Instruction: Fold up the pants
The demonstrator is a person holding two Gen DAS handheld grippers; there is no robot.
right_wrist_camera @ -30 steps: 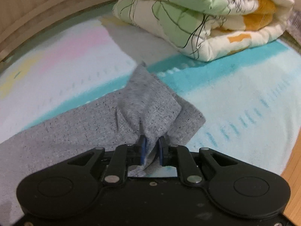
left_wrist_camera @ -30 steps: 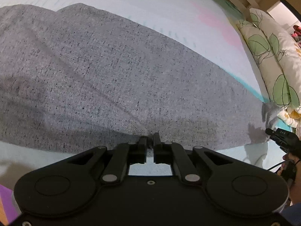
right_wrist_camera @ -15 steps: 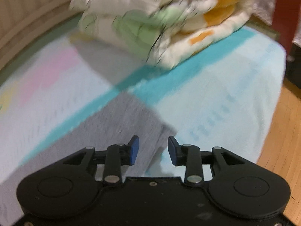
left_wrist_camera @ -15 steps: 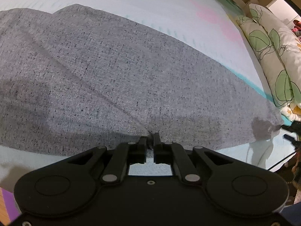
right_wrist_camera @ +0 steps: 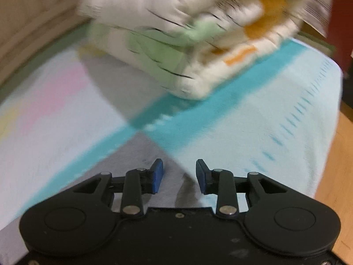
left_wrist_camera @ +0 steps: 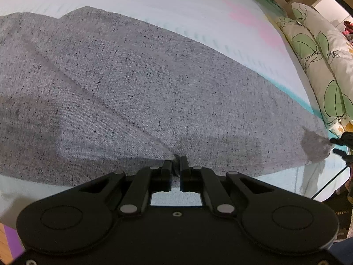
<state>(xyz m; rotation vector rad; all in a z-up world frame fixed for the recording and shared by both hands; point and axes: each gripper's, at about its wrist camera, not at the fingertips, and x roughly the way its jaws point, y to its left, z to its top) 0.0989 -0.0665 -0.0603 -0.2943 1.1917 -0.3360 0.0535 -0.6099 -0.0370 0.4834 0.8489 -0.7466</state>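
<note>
- Pastel-striped bed sheet (right_wrist_camera: 275, 101) carries the grey pants (left_wrist_camera: 143, 84), laid flat along its near edge, a folded floral quilt (right_wrist_camera: 176, 44) near the far corner.
- Right gripper (right_wrist_camera: 179, 174), clamped on the cuff a second ago, now stands parted and empty above the dropped corner.
- Left gripper (left_wrist_camera: 175, 172) stays clenched on the pants' near edge.
- That fold looks laid; its release likely follows.
</note>
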